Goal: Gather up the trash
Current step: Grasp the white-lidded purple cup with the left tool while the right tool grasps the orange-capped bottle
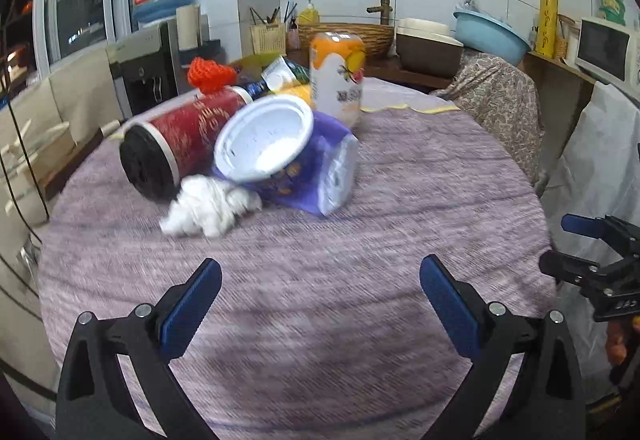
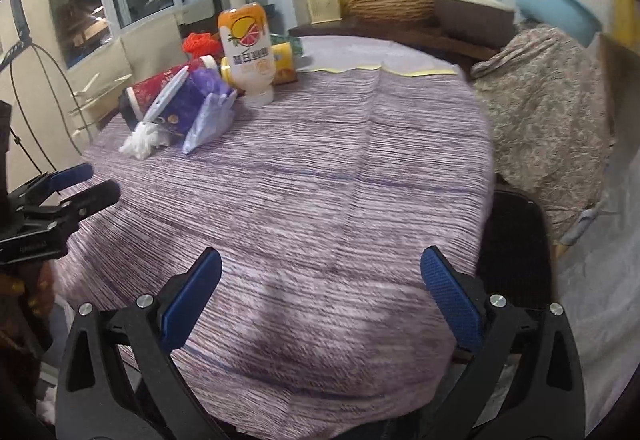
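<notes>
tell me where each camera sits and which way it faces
Left wrist: on the left tool, low over the table, facing the trash pile with the white cup; its open fingers show, right tool at the right edge.
Right wrist: on the right tool, facing across the table; left tool at left.
Shared: the pile, the orange-label bottle.

Red canister (image 1: 180, 144) partly behind cup (image 1: 268, 140)

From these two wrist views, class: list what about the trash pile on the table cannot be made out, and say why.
- Dark bottle: left view, mostly hidden behind the red canister; its type is unreadable.
- Carton label: blurred in the left view, small in the right.
- Yellow container: right view, half covered by the carton.
- Bowl contents: glare.
</notes>
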`<state>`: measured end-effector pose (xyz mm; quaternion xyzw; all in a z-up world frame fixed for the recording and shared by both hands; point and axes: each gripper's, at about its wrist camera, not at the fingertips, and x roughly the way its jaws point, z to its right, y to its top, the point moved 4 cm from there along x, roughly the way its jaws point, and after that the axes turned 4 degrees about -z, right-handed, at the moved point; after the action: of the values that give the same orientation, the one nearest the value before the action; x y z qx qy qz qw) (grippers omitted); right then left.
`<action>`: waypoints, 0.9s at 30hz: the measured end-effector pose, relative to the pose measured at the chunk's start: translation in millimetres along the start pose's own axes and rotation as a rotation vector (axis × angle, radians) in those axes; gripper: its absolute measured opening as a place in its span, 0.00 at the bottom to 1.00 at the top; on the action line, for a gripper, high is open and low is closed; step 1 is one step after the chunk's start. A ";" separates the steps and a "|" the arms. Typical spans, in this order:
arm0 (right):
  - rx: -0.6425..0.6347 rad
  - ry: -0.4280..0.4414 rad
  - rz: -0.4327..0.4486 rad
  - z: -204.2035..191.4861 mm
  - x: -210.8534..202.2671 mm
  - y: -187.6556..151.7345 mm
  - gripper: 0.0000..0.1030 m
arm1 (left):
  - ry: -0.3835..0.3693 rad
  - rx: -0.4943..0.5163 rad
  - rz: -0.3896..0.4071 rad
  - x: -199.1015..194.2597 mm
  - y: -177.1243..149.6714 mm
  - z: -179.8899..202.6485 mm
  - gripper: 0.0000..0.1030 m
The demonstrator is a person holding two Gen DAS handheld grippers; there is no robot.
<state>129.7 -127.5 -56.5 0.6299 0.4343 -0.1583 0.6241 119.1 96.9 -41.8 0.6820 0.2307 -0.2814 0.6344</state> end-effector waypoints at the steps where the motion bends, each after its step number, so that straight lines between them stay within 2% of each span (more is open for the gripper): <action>1: 0.001 0.021 -0.007 -2.0 2.7 4.6 0.96 | 0.004 0.008 0.012 1.1 4.3 -3.7 0.96; 4: -0.023 0.030 0.001 -7.9 7.5 16.7 0.96 | -0.039 0.028 0.017 7.1 22.8 -13.0 0.96; 7: -0.036 0.029 0.009 -12.2 10.5 26.5 0.96 | -0.027 0.045 -0.008 17.0 40.2 -16.2 0.95; 9: -0.024 0.042 0.010 -12.5 12.7 30.4 0.96 | -0.057 0.077 -0.014 24.2 51.9 -12.3 0.88; 11: -0.012 0.051 0.007 -13.2 14.3 31.8 0.96 | -0.071 0.106 -0.042 35.8 59.6 -6.8 0.74; 13: -0.010 0.057 0.004 -14.1 15.9 32.2 0.96 | -0.074 0.130 -0.057 45.1 66.8 -2.5 0.64; 16: -0.015 0.055 -0.003 -15.5 18.8 32.4 0.96 | -0.065 0.159 -0.079 59.5 76.8 2.4 0.56; 18: -0.019 0.051 -0.008 -14.9 19.1 32.3 0.96 | -0.066 0.166 -0.094 66.4 80.5 3.2 0.51; 21: -0.018 0.048 -0.014 -12.4 19.8 33.3 0.96 | -0.068 0.160 -0.128 79.3 81.7 0.2 0.39; 23: -0.021 0.054 -0.021 -12.3 22.5 35.5 0.96 | -0.067 0.144 -0.143 85.3 81.3 -3.4 0.26; 27: -0.030 0.080 -0.039 -16.1 27.3 39.1 0.96 | -0.070 0.127 -0.136 85.2 80.6 -4.6 0.15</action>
<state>168.9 -97.0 -48.7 0.6178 0.4734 -0.1386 0.6124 236.3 90.7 -40.0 0.6932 0.2358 -0.3616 0.5771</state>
